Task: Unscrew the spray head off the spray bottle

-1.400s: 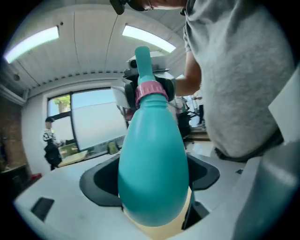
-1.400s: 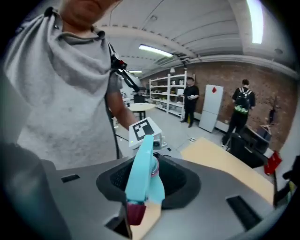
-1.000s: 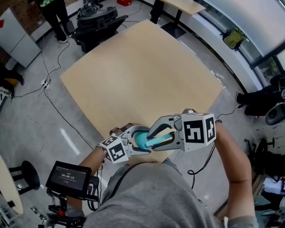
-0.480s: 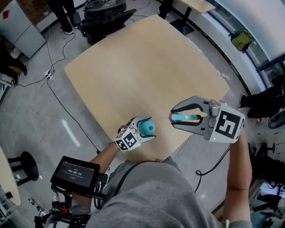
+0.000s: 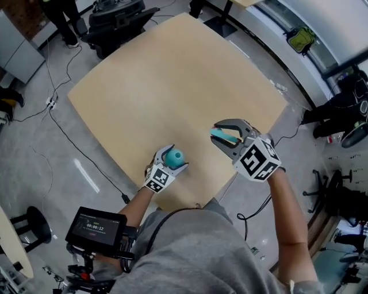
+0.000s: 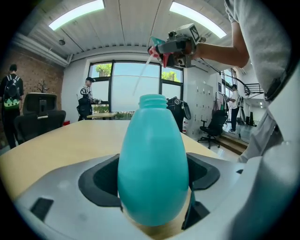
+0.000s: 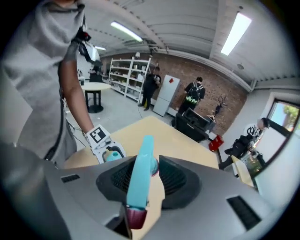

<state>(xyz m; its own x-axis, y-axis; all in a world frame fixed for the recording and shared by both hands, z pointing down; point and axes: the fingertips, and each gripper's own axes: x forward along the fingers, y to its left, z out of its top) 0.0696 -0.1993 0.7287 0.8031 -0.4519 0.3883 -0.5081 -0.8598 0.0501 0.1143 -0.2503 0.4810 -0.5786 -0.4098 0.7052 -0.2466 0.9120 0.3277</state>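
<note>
The teal egg-shaped bottle (image 5: 175,158) stands upright between the jaws of my left gripper (image 5: 172,155), near the table's front edge, and its neck (image 6: 153,99) is bare. The jaws are shut on its body (image 6: 152,173). Whether its base touches the tabletop I cannot tell. The teal spray head (image 5: 221,136) is off the bottle, with my right gripper (image 5: 224,136) shut on it, to the right of the bottle. In the right gripper view the head (image 7: 140,173) lies along the jaws with its red nozzle (image 7: 133,218) nearest the camera. Its thin dip tube (image 6: 140,77) hangs free.
The tan tabletop (image 5: 172,74) stretches away from both grippers. Its near edge runs just below them. A small screen device (image 5: 95,227) hangs at the person's left side. Cables (image 5: 75,143) cross the floor, and dark chairs (image 5: 115,17) and standing people are beyond the far edge.
A second ago both grippers were together close to the person's chest, the head on the bottle. The right gripper has since carried the head off rightward, and the left has lowered the bottle.
</note>
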